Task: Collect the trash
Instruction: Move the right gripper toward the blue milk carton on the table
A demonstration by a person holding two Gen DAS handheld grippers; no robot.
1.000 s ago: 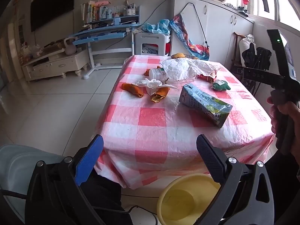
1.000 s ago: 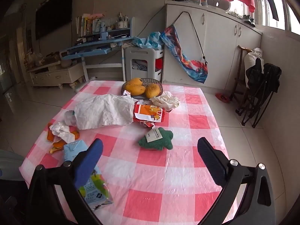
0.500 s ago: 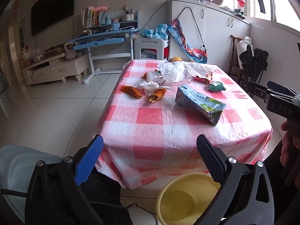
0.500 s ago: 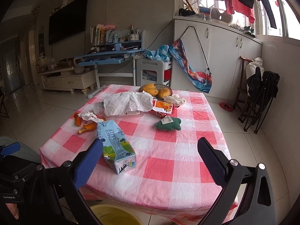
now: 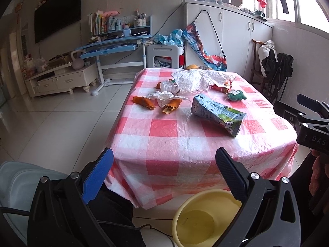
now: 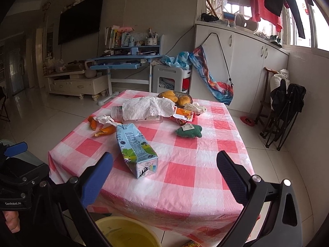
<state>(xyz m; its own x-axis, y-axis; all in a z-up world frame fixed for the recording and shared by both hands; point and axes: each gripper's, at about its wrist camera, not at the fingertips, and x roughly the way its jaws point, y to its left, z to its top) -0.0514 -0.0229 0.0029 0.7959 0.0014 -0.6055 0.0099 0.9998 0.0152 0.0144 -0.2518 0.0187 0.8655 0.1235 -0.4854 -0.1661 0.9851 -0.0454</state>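
A crushed blue milk carton (image 5: 218, 114) (image 6: 134, 148) lies on the red-and-white checked table (image 5: 164, 127) (image 6: 185, 175). Beyond it lie orange peels (image 5: 144, 102) (image 6: 103, 130), a crumpled tissue (image 5: 163, 97) (image 6: 105, 120), a plastic bottle (image 5: 169, 86) (image 6: 116, 111) under a white plastic bag (image 5: 197, 80) (image 6: 148, 108), a red wrapper (image 5: 222, 86) (image 6: 184, 114) and a green sponge (image 5: 236, 96) (image 6: 189, 131). A yellow basin (image 5: 203, 218) (image 6: 127, 233) stands on the floor by the table's near edge. My left gripper (image 5: 164, 168) and right gripper (image 6: 164, 173) are open, empty, held off the near edge.
A basket of mangoes (image 6: 176, 98) stands at the table's far end. A blue desk (image 5: 115, 47), a TV cabinet (image 5: 61, 80), white cupboards (image 6: 242, 65) and folded chairs (image 6: 285, 111) line the room. A grey bin lid (image 5: 16, 179) is at lower left.
Both grippers have pulled back from the table and lowered. The right gripper has swung left, and the carton now lies between its fingers in view. Nothing on the table has moved.
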